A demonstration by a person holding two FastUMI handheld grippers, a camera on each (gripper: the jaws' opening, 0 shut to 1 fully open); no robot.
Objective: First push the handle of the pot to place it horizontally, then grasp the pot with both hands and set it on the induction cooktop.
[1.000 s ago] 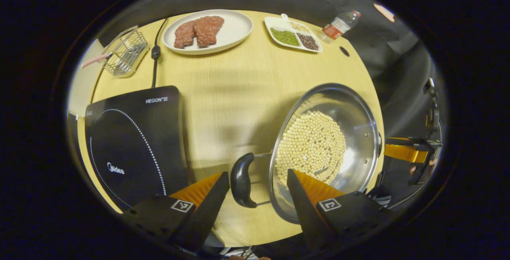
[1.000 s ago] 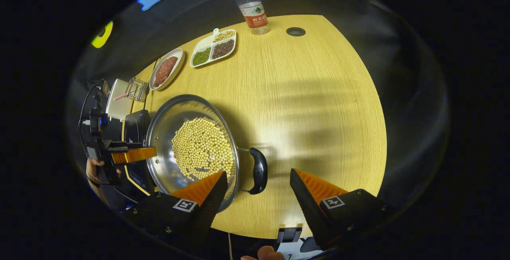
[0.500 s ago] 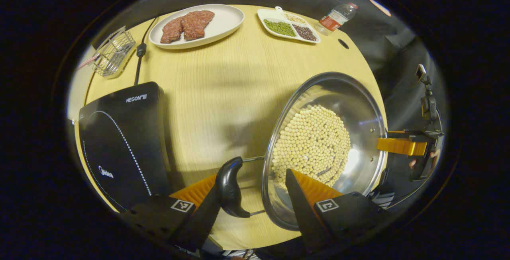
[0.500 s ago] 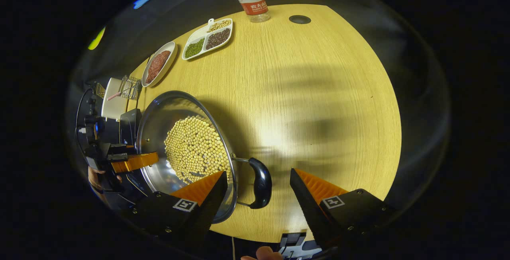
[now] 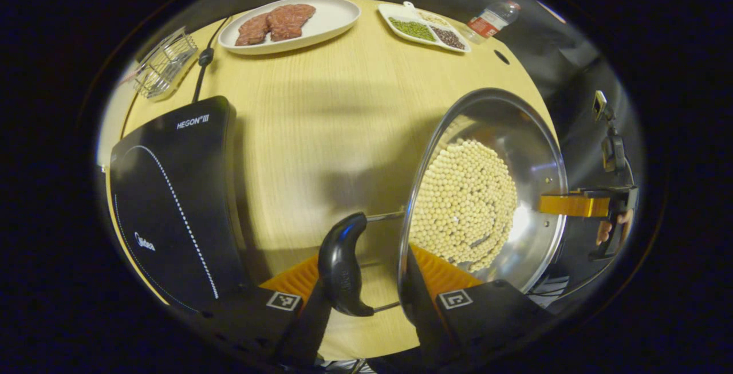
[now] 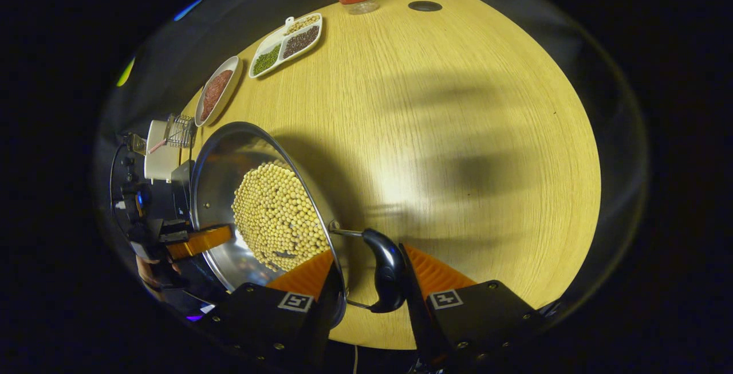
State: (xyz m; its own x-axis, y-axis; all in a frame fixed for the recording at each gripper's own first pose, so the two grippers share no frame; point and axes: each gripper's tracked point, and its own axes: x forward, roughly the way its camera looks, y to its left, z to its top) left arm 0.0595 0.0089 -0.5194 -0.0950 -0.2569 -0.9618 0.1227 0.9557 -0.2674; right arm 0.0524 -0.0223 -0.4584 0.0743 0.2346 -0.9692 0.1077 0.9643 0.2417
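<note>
A pale wooden table (image 5: pixel 320 133) stands inside a dark booth. Along its far edge lie a white plate with two pieces of meat (image 5: pixel 289 16), a divided dish of beans (image 5: pixel 426 27) and a water bottle (image 5: pixel 492 18); a wire basket (image 5: pixel 163 65) sits at the far left corner. The black induction cooktop (image 5: pixel 172 202) lies at the table's left edge, its cord running toward the far edge. The steel pot (image 5: pixel 487 191), its bottom covered with pale soybeans, stands near the front right edge, well apart from the cooktop. In the left gripper view, the left gripper (image 5: pixel 366 291) has its fingers closed in around the pot's left black handle (image 5: pixel 342 265), one finger outside the handle and the other against the pot wall. In the right gripper view, the right gripper (image 6: pixel 369 282) is likewise clenched on the right handle (image 6: pixel 388 271), its fingers pressing on either side.
</note>
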